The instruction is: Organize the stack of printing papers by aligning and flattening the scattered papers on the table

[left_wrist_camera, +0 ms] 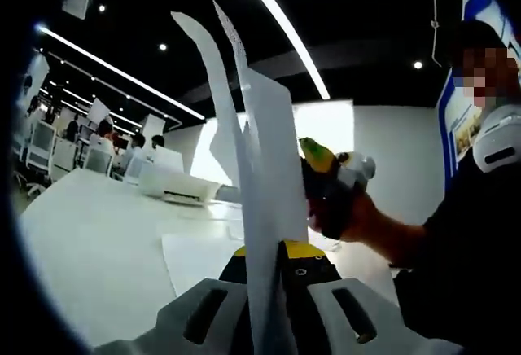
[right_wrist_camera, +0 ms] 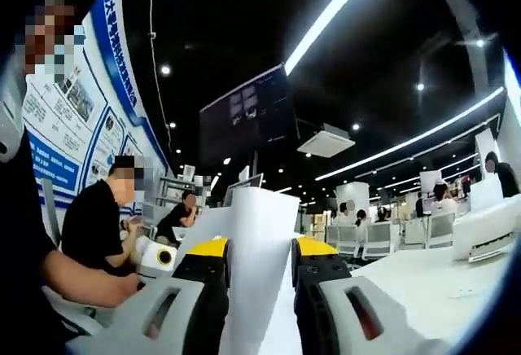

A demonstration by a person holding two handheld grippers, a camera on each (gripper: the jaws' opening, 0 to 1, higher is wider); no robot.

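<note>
1. Left tongs [left_wrist_camera: 273,278] clamp the printing papers [left_wrist_camera: 264,176], lifted upright above the white table [left_wrist_camera: 89,241].
2. Right tongs [right_wrist_camera: 259,269] grip the same sheets at the far edge.

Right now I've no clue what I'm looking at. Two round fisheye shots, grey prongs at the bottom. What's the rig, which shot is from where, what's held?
No robot: a person holds a two-jaw gripper in each hand, each carrying a forward-looking fisheye camera. The grey prongs are that gripper's own jaws.

Left gripper view: the left gripper is shut on upright sheets of printing paper. The right gripper comes in from the right and grips the same sheets. Another sheet lies flat on the white table.

Right gripper view: the right gripper clamps the paper, seen from the other side. Other people sit behind.
</note>
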